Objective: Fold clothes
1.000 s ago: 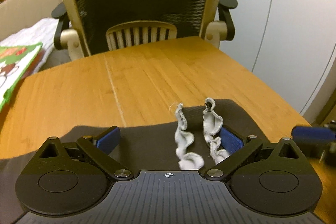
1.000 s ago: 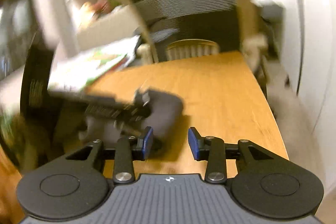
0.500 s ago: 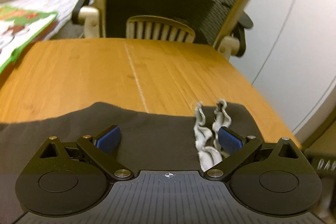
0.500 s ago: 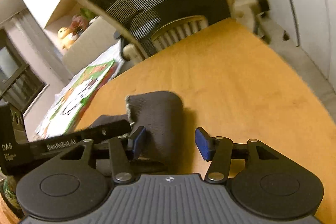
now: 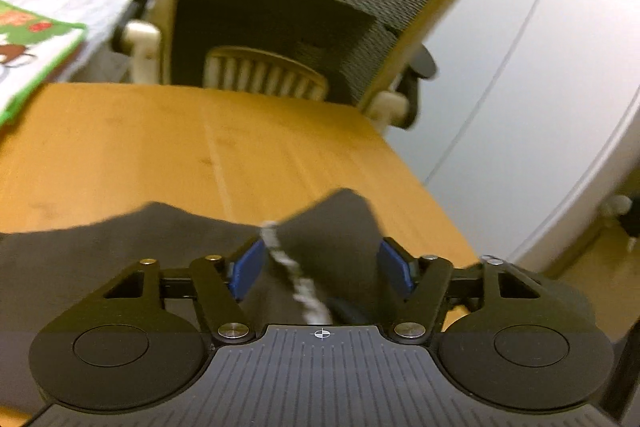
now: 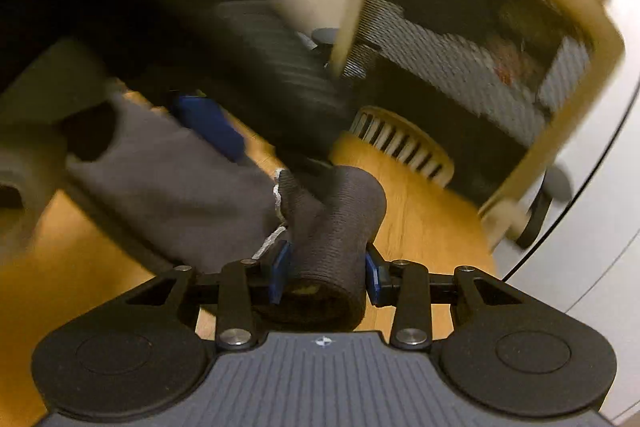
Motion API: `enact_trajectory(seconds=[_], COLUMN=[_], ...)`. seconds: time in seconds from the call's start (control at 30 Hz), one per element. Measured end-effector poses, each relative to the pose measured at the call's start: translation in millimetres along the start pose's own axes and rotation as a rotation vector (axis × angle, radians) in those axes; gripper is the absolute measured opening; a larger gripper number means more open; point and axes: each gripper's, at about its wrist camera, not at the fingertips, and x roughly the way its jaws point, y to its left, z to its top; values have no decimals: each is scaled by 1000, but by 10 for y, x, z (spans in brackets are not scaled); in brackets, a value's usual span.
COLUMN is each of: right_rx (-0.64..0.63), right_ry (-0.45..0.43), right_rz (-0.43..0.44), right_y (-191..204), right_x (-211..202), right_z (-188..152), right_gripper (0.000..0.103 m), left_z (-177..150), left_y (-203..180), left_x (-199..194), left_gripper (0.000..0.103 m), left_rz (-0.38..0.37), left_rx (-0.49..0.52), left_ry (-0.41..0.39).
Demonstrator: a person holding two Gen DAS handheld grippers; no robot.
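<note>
Left wrist view: the dark grey garment (image 5: 120, 259) is lying across the near edge of the wooden bench (image 5: 168, 147), its long axis running left to right. A raised corner with a pale serged seam (image 5: 298, 287) is peaking between the left gripper (image 5: 324, 267) fingers (image 5: 249, 267), which are closing around it; pad contact is unclear through blur. Right wrist view: the right gripper (image 6: 325, 269) fingers (image 6: 280, 267) are closing on a rolled fold of the same cloth, pads pressing both sides. Both grippers are sitting at the garment's right end, just beside each other.
</note>
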Motion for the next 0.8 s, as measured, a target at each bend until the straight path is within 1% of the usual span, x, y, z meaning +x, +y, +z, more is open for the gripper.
enact_trajectory(seconds=[0.07,0.1,0.17,0.23,0.27,0.3,0.33,0.37,0.4,0.43,0.47,0.53,0.57,0.6,0.63,0.7,0.8], right_rx=[-30,-23,31,156,238,327,417,497,574,650,722,806,820,814,802,740,688], right_ry=[-2,-4,-11,-22,-24,-25,-25,-19,-9,1,10,22,30,35,31,18,22], right_rz=[-12,-3,38,122,169,205,238,264,286,310,338,372,375,382,380,354,345], right_y=[48,31,-71,-265,-376,-483,-587,-671,-738,-795,-836,-868,-863,-841,-814,-765,-781], right_x=[-3,-9,-34,-88,-108,-111,-108,-84,-39,17,69,156,193,222,220,175,108], right_z=[5,0,-27,-80,-112,-151,-193,-229,-264,-303,-338,-390,-408,-413,-413,-362,-276], right_gripper=[38,38,39,45,55,63,65,71,80,82,82,80,68,59,58,47,39], left_z=[33,47,44,12,-6,-16,-18,-20,-24,-28,-31,-42,-46,-49,-50,-49,-46], left_y=[-70,-83,-61,9,51,97,130,146,146,145,147,160,170,181,191,196,159], left_x=[79,117,183,221,226,224,216,210,204,199,195,187,185,183,182,179,160], left_gripper=[65,65,65,66,67,68,69,70,71,71,71,75,75,76,77,79,81], left_rz=[33,50,67,80,84,79,77,79,82,84,85,89,91,92,92,87,68], left_rx=[33,50,57,48,38,22,10,6,9,11,13,8,4,0,-5,-12,-13], left_ry=[6,7,20,31,31,31,31,31,30,29,28,27,27,27,26,23,16])
